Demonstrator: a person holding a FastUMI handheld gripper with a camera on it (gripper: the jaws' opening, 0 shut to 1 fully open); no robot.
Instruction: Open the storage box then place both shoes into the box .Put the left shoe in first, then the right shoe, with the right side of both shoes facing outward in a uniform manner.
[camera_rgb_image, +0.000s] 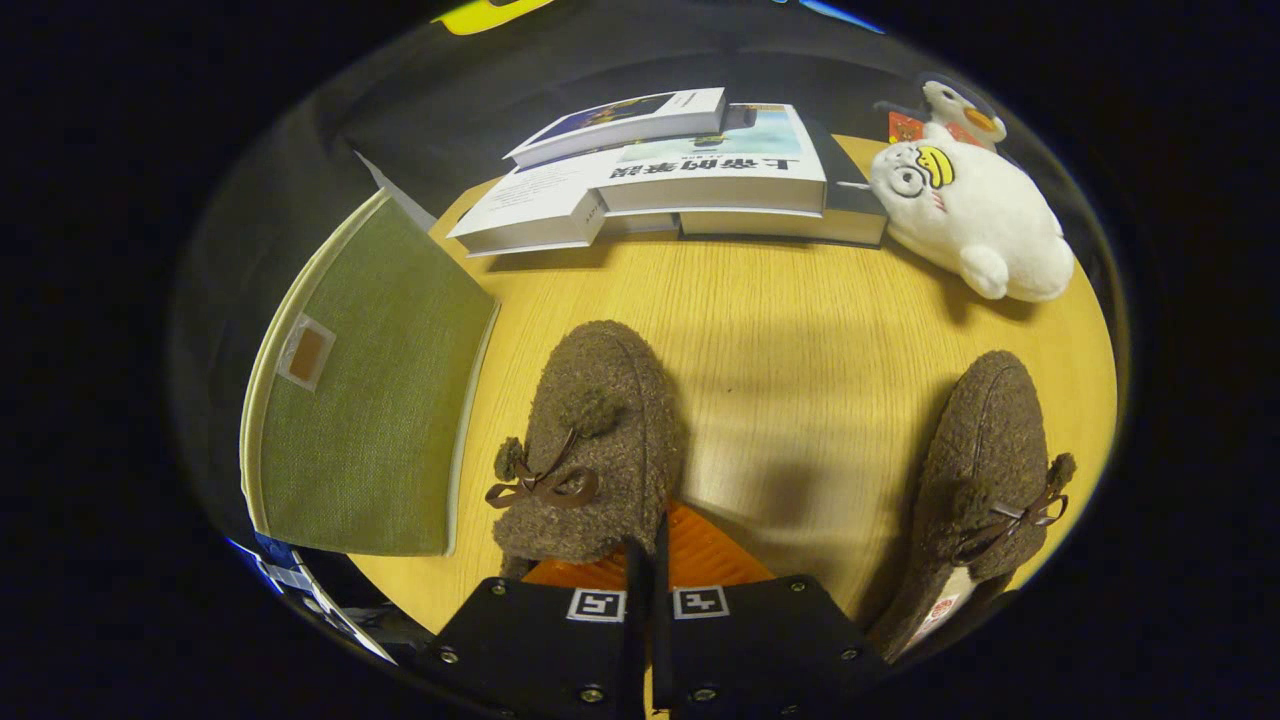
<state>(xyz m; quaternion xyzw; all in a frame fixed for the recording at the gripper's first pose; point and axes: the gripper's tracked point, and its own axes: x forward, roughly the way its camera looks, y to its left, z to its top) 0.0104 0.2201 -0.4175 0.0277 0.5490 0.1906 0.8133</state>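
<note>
Tabletop; closed tongs touching slipper

box left of shoes (books beyond)

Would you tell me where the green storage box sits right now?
In the gripper view, the green storage box sits on the wooden table, lid closed, left of the nearer brown shoe and the gripper, whose fingers are together.

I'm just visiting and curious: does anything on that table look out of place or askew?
The right-hand shoe leans on its side, sole showing, while the other shoe sits flat just ahead of the gripper, whose fingers look closed on nothing. The books are stacked unevenly.
</note>
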